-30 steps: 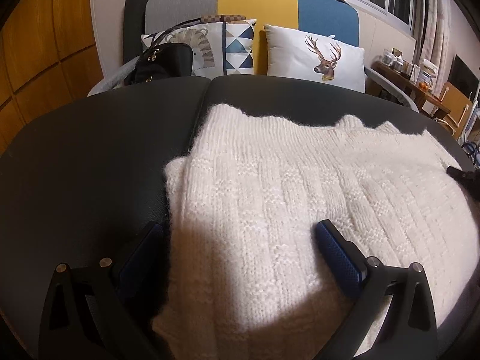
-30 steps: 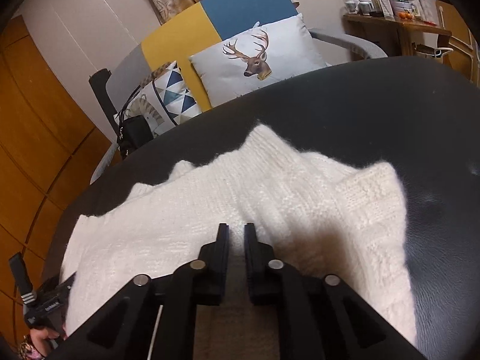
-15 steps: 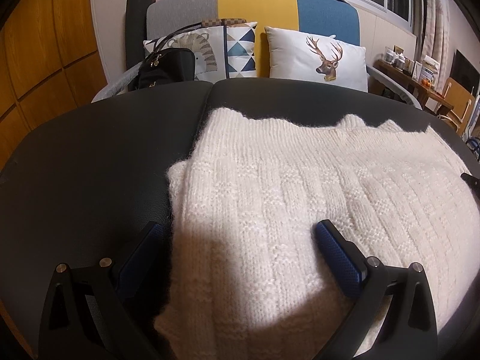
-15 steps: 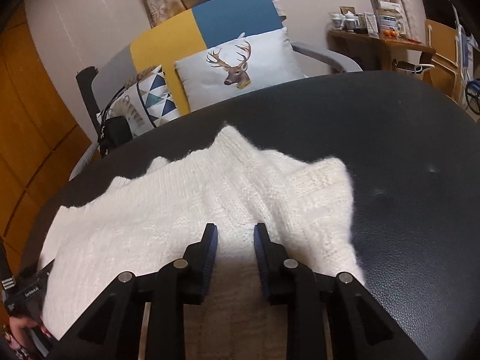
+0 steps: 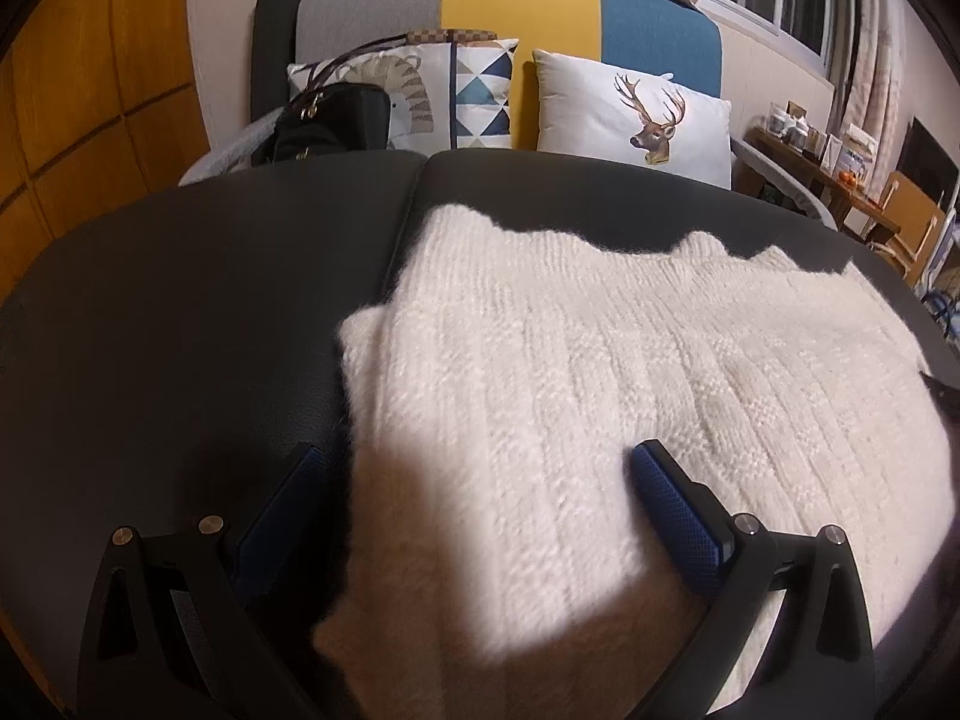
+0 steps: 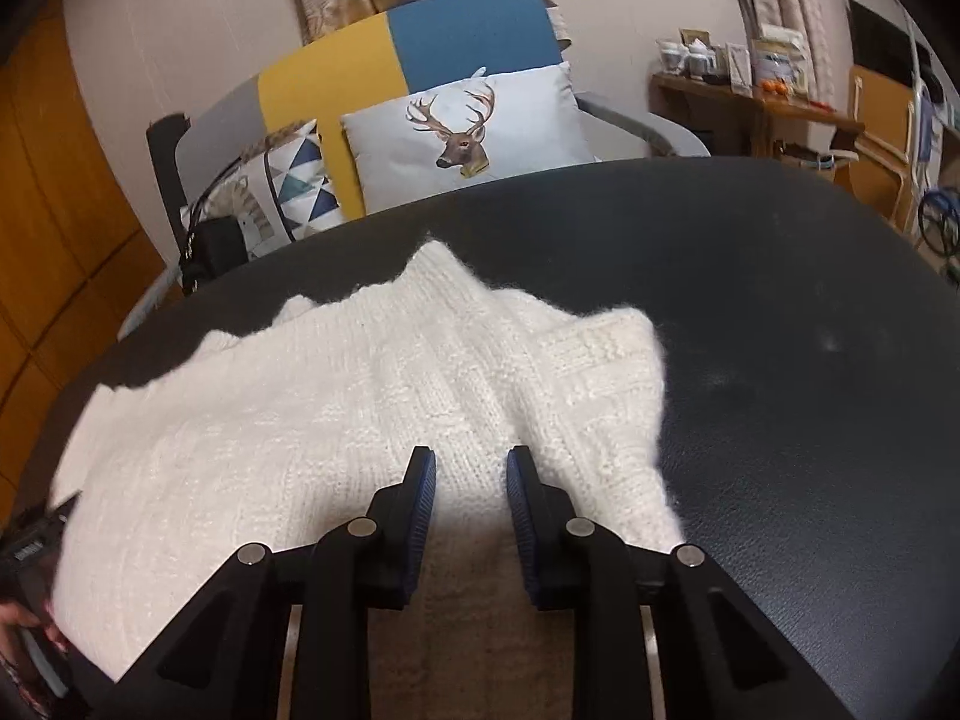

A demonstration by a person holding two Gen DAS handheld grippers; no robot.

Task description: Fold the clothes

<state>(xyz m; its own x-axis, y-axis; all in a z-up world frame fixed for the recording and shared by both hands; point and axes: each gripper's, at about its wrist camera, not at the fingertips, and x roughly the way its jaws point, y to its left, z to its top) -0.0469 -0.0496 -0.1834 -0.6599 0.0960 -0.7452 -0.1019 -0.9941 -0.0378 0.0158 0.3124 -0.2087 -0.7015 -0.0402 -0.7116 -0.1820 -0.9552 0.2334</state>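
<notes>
I see the white sweater (image 5: 600, 420) flat on the black worktop (image 5: 150, 330), long axis running left-right between claws. Left claw (image 5: 480, 492) gapes wide over its left edge; right claw (image 6: 471, 480) partly parted, empty, near its right end.

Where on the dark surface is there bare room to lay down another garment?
Bare patches: the dark surface left of the white sweater, as far as its seam; a wide stretch right of the sweater; a strip along the far edge before the deer cushion. The sweater fills the middle, under the left gripper and right gripper.
</notes>
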